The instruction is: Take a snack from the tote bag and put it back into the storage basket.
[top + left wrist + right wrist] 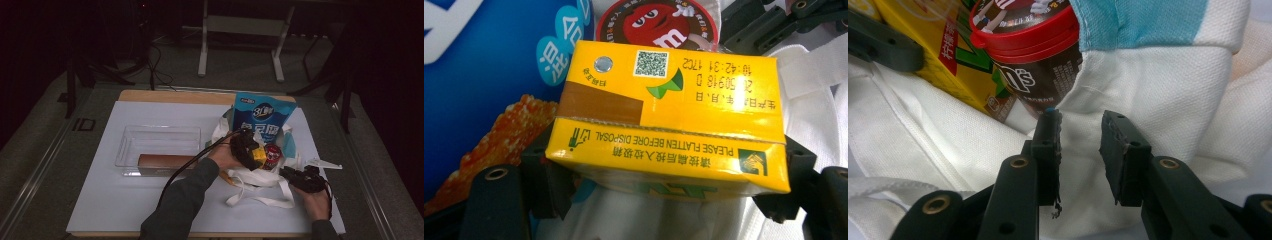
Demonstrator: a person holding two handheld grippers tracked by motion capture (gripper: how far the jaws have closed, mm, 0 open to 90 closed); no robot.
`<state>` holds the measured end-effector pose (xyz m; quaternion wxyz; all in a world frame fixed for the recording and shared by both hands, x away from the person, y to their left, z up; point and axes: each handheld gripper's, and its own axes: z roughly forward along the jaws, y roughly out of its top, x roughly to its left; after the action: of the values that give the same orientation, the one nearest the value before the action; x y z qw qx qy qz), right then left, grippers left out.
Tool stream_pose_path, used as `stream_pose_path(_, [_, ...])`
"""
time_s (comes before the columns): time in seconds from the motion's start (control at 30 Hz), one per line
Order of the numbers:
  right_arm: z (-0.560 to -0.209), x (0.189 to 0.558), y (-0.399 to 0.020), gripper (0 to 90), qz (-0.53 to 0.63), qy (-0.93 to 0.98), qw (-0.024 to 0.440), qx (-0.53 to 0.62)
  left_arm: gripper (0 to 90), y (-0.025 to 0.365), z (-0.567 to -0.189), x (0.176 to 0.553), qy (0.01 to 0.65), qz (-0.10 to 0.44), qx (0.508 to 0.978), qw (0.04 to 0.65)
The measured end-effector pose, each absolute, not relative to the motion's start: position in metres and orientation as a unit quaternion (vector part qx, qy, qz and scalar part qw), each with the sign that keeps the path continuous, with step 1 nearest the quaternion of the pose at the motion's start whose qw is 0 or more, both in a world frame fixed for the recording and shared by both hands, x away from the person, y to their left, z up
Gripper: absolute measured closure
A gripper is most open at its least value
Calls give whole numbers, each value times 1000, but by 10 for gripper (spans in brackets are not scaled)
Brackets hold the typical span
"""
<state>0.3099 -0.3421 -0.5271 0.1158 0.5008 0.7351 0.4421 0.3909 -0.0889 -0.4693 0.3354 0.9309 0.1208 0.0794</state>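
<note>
The left gripper [248, 150] has its jaws spread wide on either side of a yellow drink carton [669, 117]; the black pads sit against the carton's two ends, so it is clamped across its length. Seen from above, the carton [259, 154] is at the mouth of a white cloth bag [260, 175], right of the table's centre. At twelve o'clock from the carton in the left gripper view is a red-lidded candy tub [659, 22], touching or just behind it, and at nine to ten o'clock stands a blue snack pouch [484, 75].

The right gripper [1079, 130] has its jaws apart with nothing between the pads; white bag cloth [1148, 85] lies just beyond the tips. At eleven o'clock from those tips is the candy tub [1033, 50], leaning, with the carton [938, 50] beside it at ten o'clock. In the high view this gripper [304, 178] lies at four o'clock from the carton, by the bag's edge, held in the person's right hand [315, 202].

Further out, the pouch [264, 117] stands upright at twelve o'clock from the bag. At nine o'clock sits a clear plastic tray [131, 142] with a brown tube [165, 160] lying along its near side. All rest on a white sheet [120, 200] on the table.
</note>
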Motion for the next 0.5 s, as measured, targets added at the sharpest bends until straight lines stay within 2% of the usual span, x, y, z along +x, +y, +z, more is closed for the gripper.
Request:
stream_pose_path(0.3, [-527, 310, -342, 688, 442, 735, 116, 501, 237, -92, -475, 392, 124, 74, 931, 336])
stream_pose_path(0.37, [-527, 310, -342, 683, 442, 735, 117, 500, 273, -93, -475, 392, 126, 75, 929, 339])
stream_pose_path(0.5, [-527, 310, -342, 683, 442, 735, 117, 500, 281, -93, -475, 392, 128, 73, 929, 340])
